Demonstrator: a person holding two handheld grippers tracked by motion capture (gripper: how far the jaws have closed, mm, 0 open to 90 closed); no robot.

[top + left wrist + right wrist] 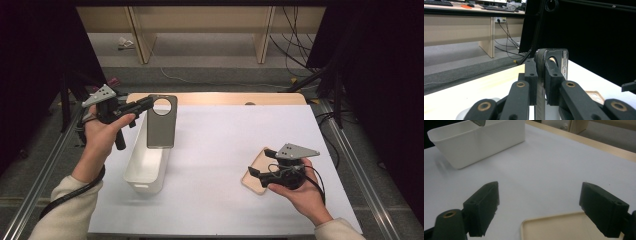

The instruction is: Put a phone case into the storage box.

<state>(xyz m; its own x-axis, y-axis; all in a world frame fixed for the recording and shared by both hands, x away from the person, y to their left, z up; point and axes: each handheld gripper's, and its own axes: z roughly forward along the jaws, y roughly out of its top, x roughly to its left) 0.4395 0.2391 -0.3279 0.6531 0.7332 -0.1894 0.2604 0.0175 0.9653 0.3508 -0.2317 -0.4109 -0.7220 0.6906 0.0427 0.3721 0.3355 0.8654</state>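
The left claw [142, 105] is clamped on the upper edge of a dark phone case [161, 122], beside its round camera cutout. The case hangs from the grip above the white bin [145, 167]. Its long axis runs from 12 to 6 o'clock in the high view, roughly in line with the bin's length, and its lower end sits over the bin's far half. The bin's opening therefore lies directly below the case, toward 6 o'clock from the claw.

In the left gripper view both jaws press flat against the case [549, 60], one on each face, with the case edge-on between them.

The left hand [102, 135] is raised off the counter [225, 150] at the bin's far left corner, with the claw pointing toward 3 o'clock.

The right claw [260, 162] stands wide open and holds nothing. It rests low at 4 o'clock from the bin, well apart from it, over a tan phone case [256, 176] lying flat on the counter. The right gripper view shows that case's corner [554, 227] between the spread jaws.

Judgement: the left hand is the nearer one; the release depends on the case staying over the opening.
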